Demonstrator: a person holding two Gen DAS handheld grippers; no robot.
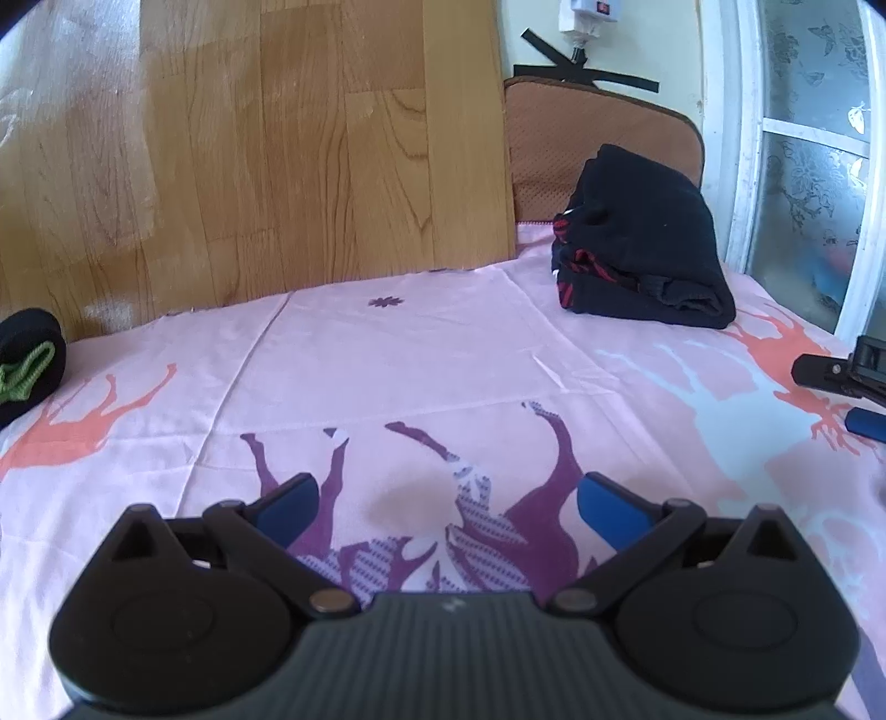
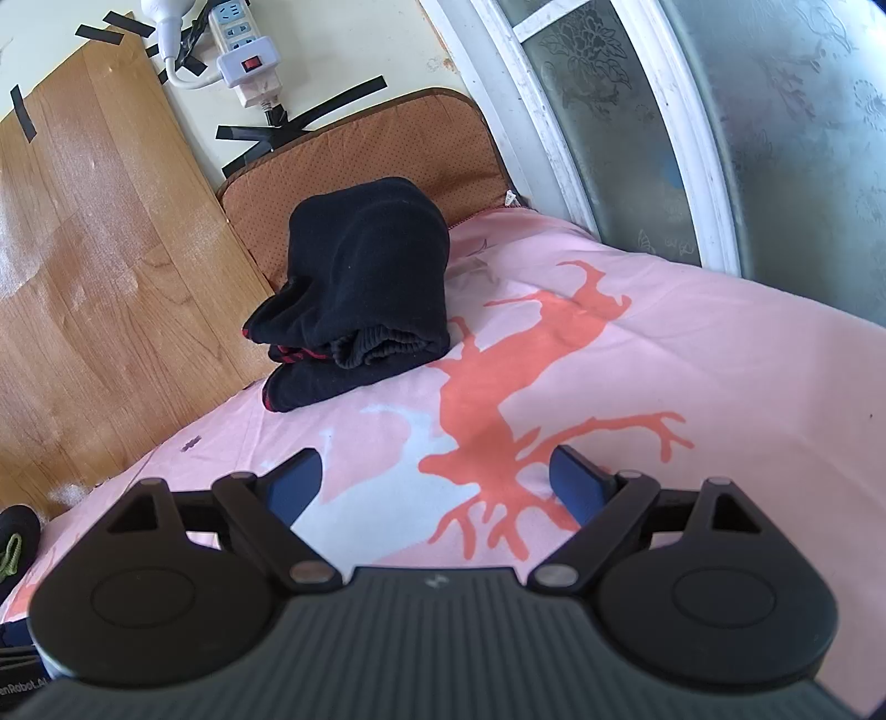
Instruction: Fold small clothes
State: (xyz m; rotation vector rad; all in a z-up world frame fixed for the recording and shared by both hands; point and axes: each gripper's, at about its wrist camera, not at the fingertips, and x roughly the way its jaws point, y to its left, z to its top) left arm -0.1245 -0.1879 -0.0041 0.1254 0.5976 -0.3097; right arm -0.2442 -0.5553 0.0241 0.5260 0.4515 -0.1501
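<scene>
A folded pile of dark navy clothes with red stripes (image 1: 642, 243) lies at the far right of the pink bed sheet (image 1: 421, 354), leaning on a brown cushion (image 1: 587, 133). It also shows in the right wrist view (image 2: 360, 288). My left gripper (image 1: 448, 498) is open and empty, low over the sheet's purple deer print. My right gripper (image 2: 437, 476) is open and empty over an orange deer print, short of the pile. A black garment with green cord (image 1: 27, 360) lies at the left edge. My right gripper also shows at the right edge of the left wrist view (image 1: 853, 387).
A wooden board (image 1: 277, 149) stands against the wall behind the bed. A frosted window with a white frame (image 2: 692, 127) runs along the right side. A power strip and taped cable (image 2: 243, 50) hang on the wall above the cushion.
</scene>
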